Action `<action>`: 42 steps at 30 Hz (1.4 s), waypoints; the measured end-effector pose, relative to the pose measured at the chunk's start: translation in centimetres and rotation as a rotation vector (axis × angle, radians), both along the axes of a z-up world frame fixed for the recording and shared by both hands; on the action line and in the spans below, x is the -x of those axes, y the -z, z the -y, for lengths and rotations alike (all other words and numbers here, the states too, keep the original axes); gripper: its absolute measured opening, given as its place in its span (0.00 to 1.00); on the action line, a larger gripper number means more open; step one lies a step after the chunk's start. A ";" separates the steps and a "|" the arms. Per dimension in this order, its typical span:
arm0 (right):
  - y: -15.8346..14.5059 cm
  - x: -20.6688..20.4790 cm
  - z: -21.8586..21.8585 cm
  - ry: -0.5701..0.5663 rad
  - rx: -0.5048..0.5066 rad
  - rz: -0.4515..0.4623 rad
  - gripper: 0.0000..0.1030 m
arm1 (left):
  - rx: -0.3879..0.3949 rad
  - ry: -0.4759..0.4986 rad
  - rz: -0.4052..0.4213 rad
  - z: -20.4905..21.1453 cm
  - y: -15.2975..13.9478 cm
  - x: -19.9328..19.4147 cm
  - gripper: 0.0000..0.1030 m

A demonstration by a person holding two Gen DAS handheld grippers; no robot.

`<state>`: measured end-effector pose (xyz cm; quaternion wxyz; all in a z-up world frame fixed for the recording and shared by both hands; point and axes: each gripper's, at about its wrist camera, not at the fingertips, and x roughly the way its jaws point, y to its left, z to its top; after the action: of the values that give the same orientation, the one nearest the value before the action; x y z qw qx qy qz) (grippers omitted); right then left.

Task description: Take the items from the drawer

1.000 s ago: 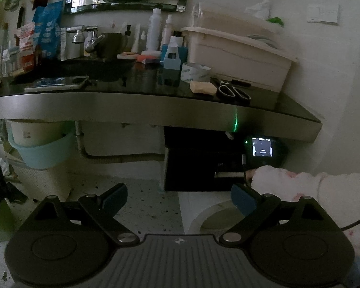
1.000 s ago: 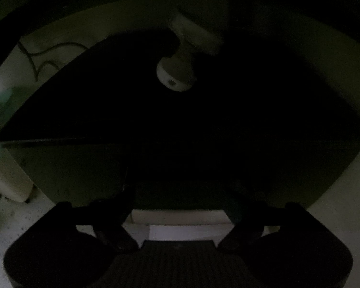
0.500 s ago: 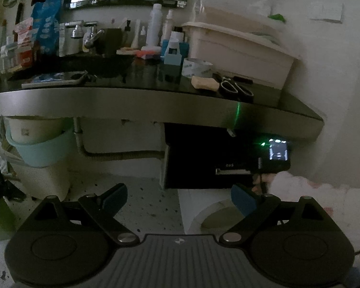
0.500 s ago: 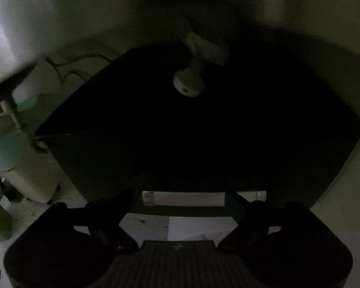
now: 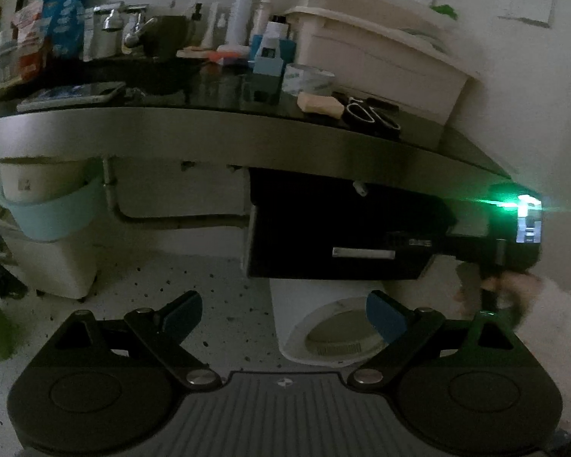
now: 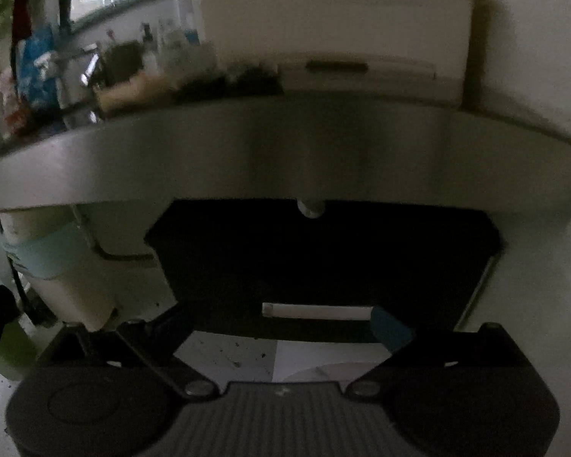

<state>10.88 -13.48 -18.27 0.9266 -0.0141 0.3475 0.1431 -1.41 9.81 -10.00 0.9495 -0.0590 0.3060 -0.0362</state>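
We have drawn our right gripper (image 6: 281, 321) back and up from the black drawer unit with the pale bar handle (image 5: 338, 245) hung under the grey steel-edged counter (image 5: 209, 131): a second ago its camera was sunk in the dark just below the counter, and now the whole drawer front and the counter edge above it show. The right fingers stand wide apart on either side of the handle (image 6: 318, 310), gripping nothing. Our left gripper (image 5: 283, 314) hangs lower and further out from the counter, fingers spread wide, empty. The drawer front looks slightly proud of its frame (contents hidden), so we judge no item has come out.
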 end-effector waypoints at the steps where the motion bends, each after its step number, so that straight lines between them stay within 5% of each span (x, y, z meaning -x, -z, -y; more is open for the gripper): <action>1: -0.8 0.6 0.2 0.010 0.003 0.001 0.97 | -0.002 0.003 0.000 0.1 -0.1 -0.1 0.91; 10: -7.0 5.7 0.8 0.067 0.040 0.016 0.96 | -0.023 0.030 -0.001 1.3 -0.9 -0.8 0.91; 14: -9.6 7.4 0.8 0.084 0.115 0.038 0.97 | -0.111 0.035 -0.021 3.0 -1.1 -1.2 0.91; 21: -12.8 9.2 0.3 0.031 0.228 0.024 0.96 | -0.148 0.013 -0.033 4.8 -2.1 -1.2 0.91; 37: -15.5 10.8 4.1 0.138 0.036 -0.079 0.97 | -0.211 0.002 -0.054 6.2 -4.6 -1.5 0.91; 42: -15.8 11.4 4.0 0.130 0.046 -0.068 0.97 | -0.208 0.007 -0.063 6.8 -4.8 -1.2 0.91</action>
<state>-0.50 -17.50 -2.49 0.9210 -0.0080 0.3822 0.0750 -0.18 3.02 -5.17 0.9403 0.0400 0.3379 -0.0055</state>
